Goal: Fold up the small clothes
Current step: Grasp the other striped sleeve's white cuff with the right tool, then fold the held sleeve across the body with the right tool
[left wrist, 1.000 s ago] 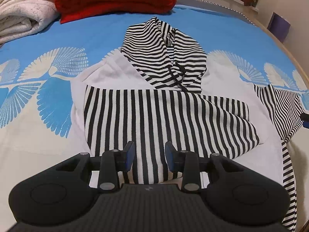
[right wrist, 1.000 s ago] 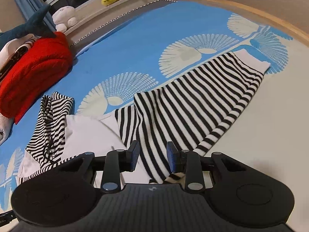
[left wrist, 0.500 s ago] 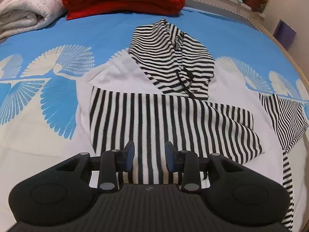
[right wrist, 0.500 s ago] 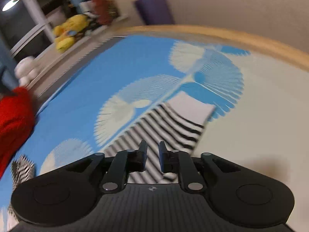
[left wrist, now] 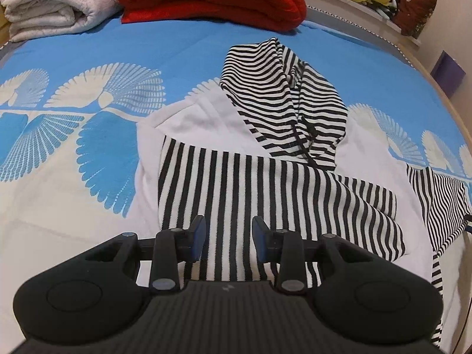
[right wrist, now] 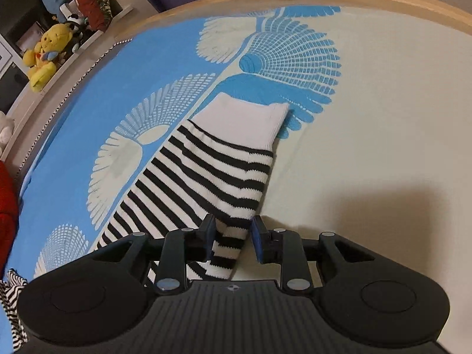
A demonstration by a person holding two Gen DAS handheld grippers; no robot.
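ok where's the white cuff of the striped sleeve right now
In the right wrist view the white cuff lies flat on the bedspread, just ahead of the right gripper, its far end resting on a blue fan print.

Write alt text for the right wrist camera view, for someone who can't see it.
The right gripper, jaws open, straddles the edge of a black-and-white striped knit sleeve lying flat on a blue and cream patterned bedspread. The sleeve's plain white cuff points away from the camera; yellow plush toys sit on a shelf beyond.
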